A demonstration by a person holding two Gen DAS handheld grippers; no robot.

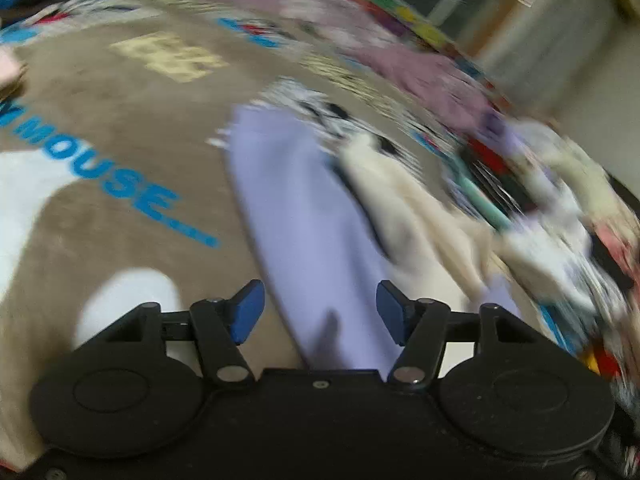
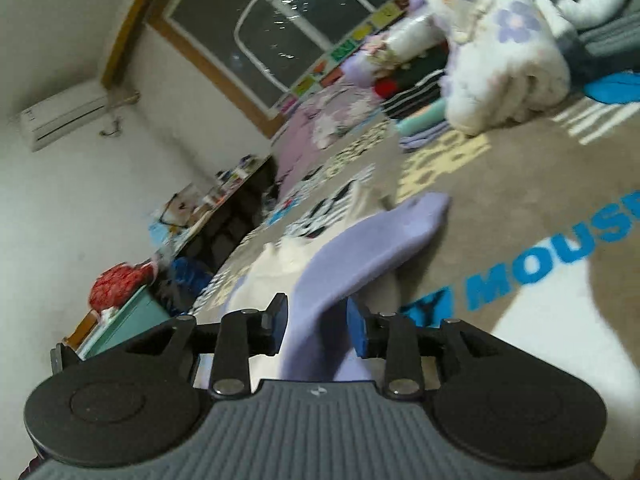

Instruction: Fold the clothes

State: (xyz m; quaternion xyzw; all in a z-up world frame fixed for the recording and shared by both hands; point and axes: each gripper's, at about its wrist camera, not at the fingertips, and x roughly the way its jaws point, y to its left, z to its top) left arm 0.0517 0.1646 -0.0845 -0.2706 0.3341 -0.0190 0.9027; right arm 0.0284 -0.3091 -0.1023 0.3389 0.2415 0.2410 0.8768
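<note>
Lilac garment (image 1: pixel 304 216) is seen running lengthwise straight ahead from between both claws on the printed blanket (image 1: pixel 120 128); left claw (image 1: pixel 320 312) is spread wide around it, right claw (image 2: pixel 317 326) is half-open with cloth between the pads, grip unconfirmed.

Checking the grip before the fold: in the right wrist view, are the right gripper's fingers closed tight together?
No, the right gripper stands open, a gap between its blue pads with the lavender sock running through.

Tan printed blanket (image 1: pixel 132 128) (blue "MOUSE" lettering), lilac garment (image 1: pixel 304 216), clothes heap (image 2: pixel 500 40)
</note>
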